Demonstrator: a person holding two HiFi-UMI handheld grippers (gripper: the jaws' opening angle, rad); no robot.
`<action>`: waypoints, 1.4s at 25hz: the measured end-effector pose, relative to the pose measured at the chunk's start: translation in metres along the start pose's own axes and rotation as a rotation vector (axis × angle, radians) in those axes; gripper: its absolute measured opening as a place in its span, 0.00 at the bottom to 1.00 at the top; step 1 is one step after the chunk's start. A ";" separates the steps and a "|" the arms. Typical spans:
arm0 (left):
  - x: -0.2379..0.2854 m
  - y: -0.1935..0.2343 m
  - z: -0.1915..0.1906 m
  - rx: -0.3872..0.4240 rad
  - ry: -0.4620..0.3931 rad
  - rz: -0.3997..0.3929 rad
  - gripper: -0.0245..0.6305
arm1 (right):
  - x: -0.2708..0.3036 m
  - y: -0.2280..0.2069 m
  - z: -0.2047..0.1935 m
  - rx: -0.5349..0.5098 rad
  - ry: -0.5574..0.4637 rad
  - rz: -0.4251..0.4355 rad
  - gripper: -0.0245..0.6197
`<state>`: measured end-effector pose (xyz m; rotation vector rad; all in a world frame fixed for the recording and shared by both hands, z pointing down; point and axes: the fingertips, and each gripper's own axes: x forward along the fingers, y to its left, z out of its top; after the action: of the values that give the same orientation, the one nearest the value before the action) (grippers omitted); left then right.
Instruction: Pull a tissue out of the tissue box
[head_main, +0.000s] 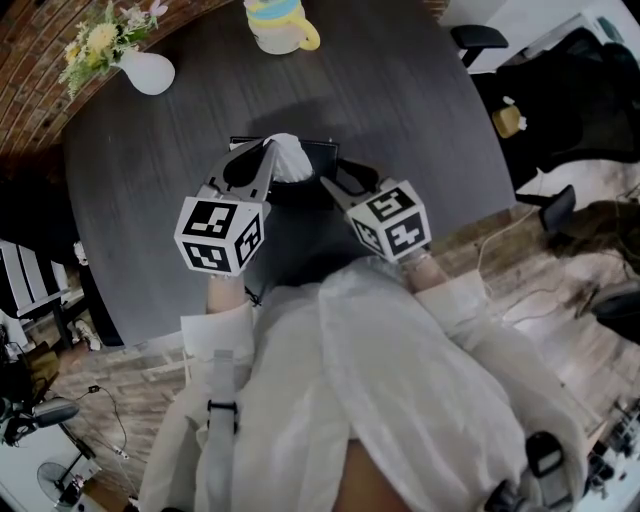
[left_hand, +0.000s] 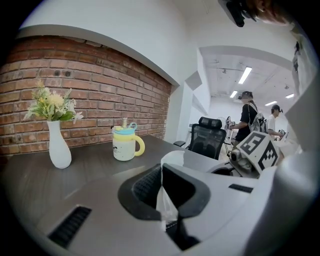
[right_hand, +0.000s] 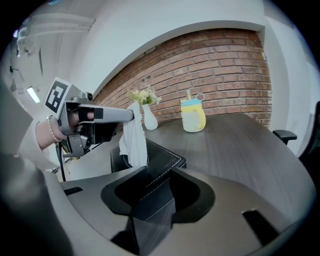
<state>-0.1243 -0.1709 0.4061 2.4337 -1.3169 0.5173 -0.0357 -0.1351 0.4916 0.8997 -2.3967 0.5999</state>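
Observation:
A black tissue box (head_main: 312, 160) stands mid-table on the dark round table (head_main: 150, 200). A white tissue (head_main: 291, 158) rises from its top slot. My left gripper (head_main: 269, 149) is shut on the tissue's upper end; in the left gripper view the tissue (left_hand: 167, 202) is pinched between the closed jaws (left_hand: 163, 167). The right gripper view shows the tissue (right_hand: 134, 142) hanging from the left gripper (right_hand: 131, 114) down into the tissue box (right_hand: 159, 156). My right gripper (right_hand: 158, 170) is shut on the box's near edge, as is the right gripper (head_main: 326, 183) in the head view.
A white vase (head_main: 148, 72) with flowers stands at the table's far left, and a yellow-handled mug (head_main: 278, 25) at its far edge. An office chair (left_hand: 207, 137) and standing people (left_hand: 250, 115) are beyond the table. The person's white sleeves fill the near side.

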 end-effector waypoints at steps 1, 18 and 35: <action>-0.001 0.000 0.001 0.000 -0.003 0.003 0.05 | 0.000 -0.001 0.000 0.001 -0.001 0.003 0.24; -0.016 0.005 0.021 -0.010 -0.093 0.030 0.05 | 0.001 -0.002 -0.002 -0.002 -0.002 0.007 0.24; -0.039 0.016 0.047 -0.048 -0.214 0.074 0.05 | 0.001 -0.003 -0.003 -0.003 -0.005 0.005 0.24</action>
<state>-0.1501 -0.1721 0.3484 2.4630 -1.4898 0.2447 -0.0340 -0.1359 0.4950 0.8955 -2.4047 0.5967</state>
